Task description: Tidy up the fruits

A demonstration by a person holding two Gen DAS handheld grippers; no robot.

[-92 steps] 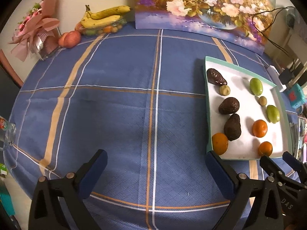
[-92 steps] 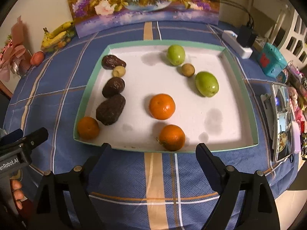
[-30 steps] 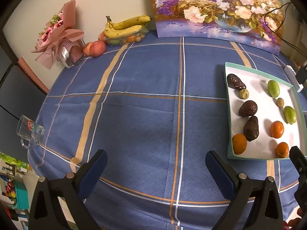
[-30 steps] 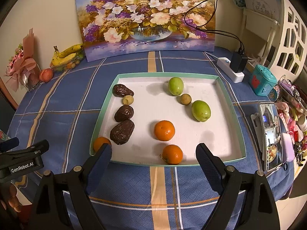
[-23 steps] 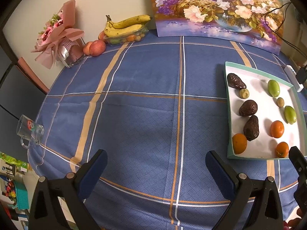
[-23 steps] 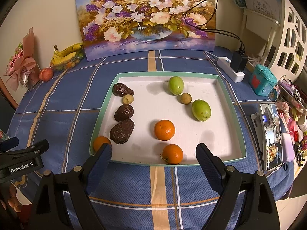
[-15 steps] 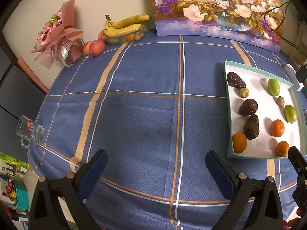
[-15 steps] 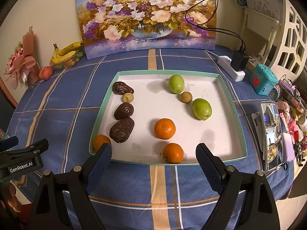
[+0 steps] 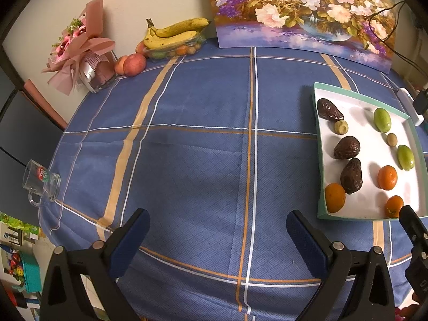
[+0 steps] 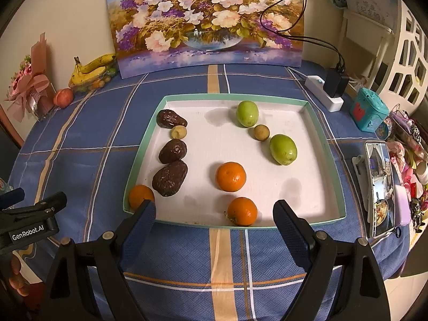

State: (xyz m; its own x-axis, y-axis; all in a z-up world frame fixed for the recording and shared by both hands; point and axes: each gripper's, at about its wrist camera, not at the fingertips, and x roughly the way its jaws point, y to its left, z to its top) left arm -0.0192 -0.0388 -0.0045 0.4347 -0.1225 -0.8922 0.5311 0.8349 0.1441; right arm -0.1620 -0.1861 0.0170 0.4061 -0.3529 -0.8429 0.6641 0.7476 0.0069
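A white tray with a green rim (image 10: 325, 131) (image 9: 320, 157) lies on the blue checked tablecloth. Down its left side sit three dark avocados (image 10: 169, 178) and a small yellowish fruit (image 10: 178, 132), with an orange (image 10: 141, 195) in the near left corner. Two more oranges (image 10: 230, 176) (image 10: 242, 211) lie in the middle front. Two green fruits (image 10: 283, 149) (image 10: 247, 113) and a small brown fruit (image 10: 261, 132) are at the back right. My right gripper (image 10: 214, 222) is open just in front of the tray's near rim, holding nothing. My left gripper (image 9: 218, 231) is open over bare cloth left of the tray.
Bananas (image 9: 175, 33) on a clear box of small fruit and two peaches (image 9: 131, 64) sit at the back left beside a pink bouquet (image 9: 80, 45). A glass mug (image 9: 40, 183) stands at the table's left edge. A flower painting (image 10: 206, 21) leans on the wall. A power strip (image 10: 325, 92), teal toy and phone (image 10: 379, 187) lie right.
Since the earliest frames both grippers have pulled back and up from the table, so the tray looks smaller. Over the last second nothing has visibly moved.
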